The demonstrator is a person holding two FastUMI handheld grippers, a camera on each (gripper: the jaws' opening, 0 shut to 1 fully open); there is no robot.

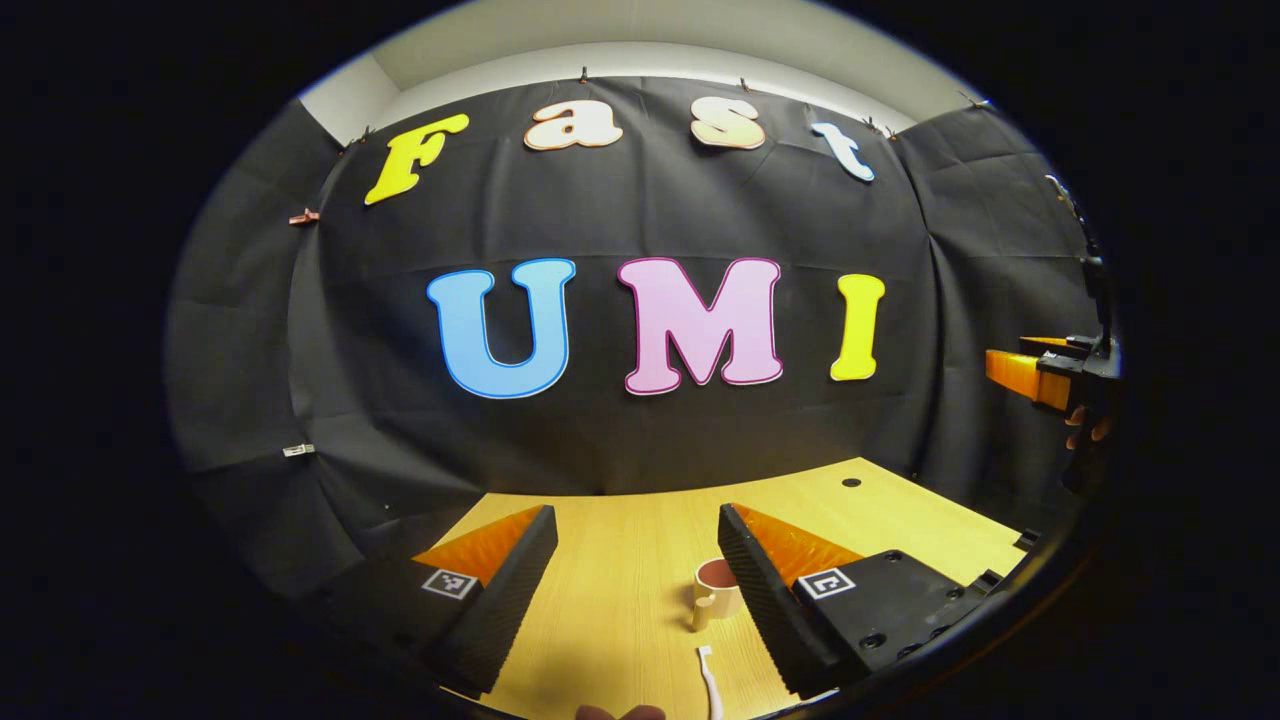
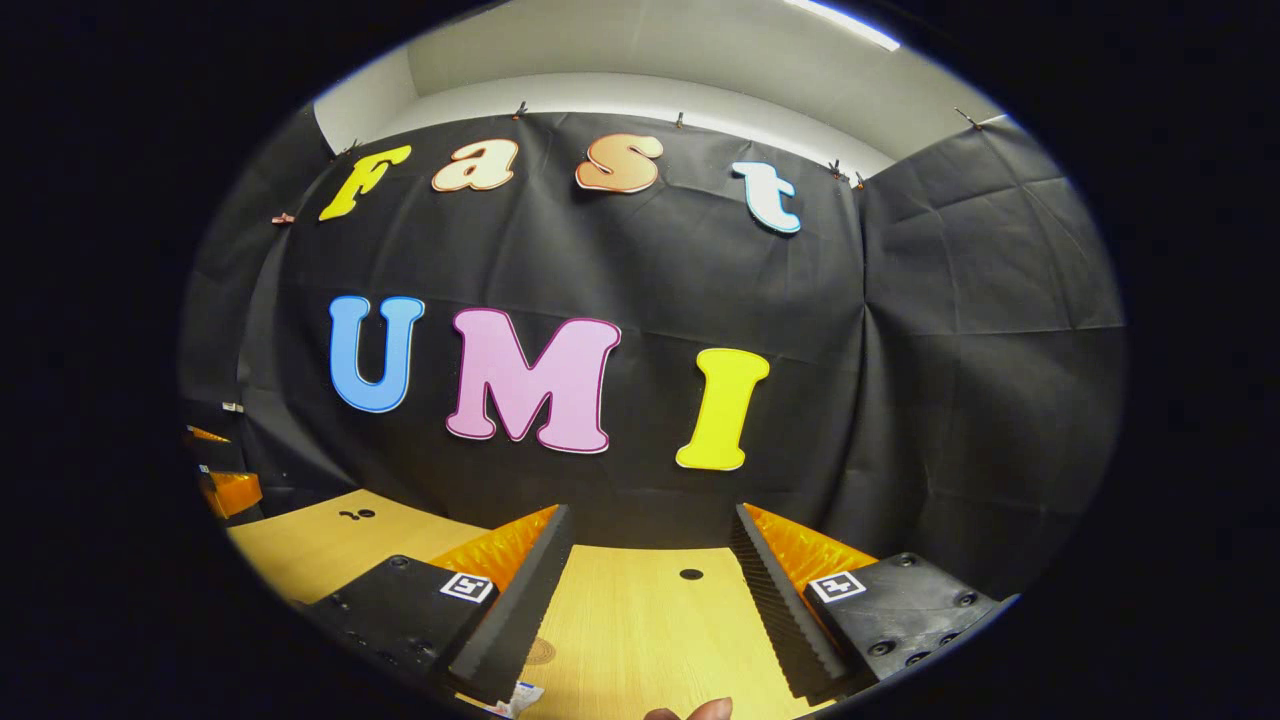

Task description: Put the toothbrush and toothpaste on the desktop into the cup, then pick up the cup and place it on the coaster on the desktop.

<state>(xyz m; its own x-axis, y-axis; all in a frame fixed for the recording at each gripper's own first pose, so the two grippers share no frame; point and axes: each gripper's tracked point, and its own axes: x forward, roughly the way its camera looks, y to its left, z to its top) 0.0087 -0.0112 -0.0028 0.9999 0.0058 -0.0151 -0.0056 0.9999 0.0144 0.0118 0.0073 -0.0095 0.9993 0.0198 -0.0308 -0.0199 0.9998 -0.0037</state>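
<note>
On the desk (image 1: 620, 600), between the spread fingers of our left gripper (image 1: 636, 570), we see the cup (image 1: 716, 592) standing upright with its handle toward us. It looks empty, though we see only part of its inside. Just nearer than it lies the toothbrush (image 1: 711, 682), flat on the wood, its lower end cut off by the edge of the view. The left gripper holds nothing, and its jaws stand wide apart above the desk.

Our right gripper (image 2: 650, 580) is likewise spread and empty, hanging over bare wood. At the bottom of its view, beside the left finger, a small white and blue corner (image 2: 520, 697) peeks out; it may be the toothpaste, but too little shows for us to say. A faint round mark (image 2: 540, 651) on the wood near it could be the coaster, and again we cannot tell.

We judge that the task is at its start: the brush is not yet in the cup, nothing is gripped, and the cup is not yet lifted. All three steps are left.

Far right in the left gripper view, an orange and black gripper (image 1: 1045, 375) and some fingertips show at the rim, badly warped.
</note>
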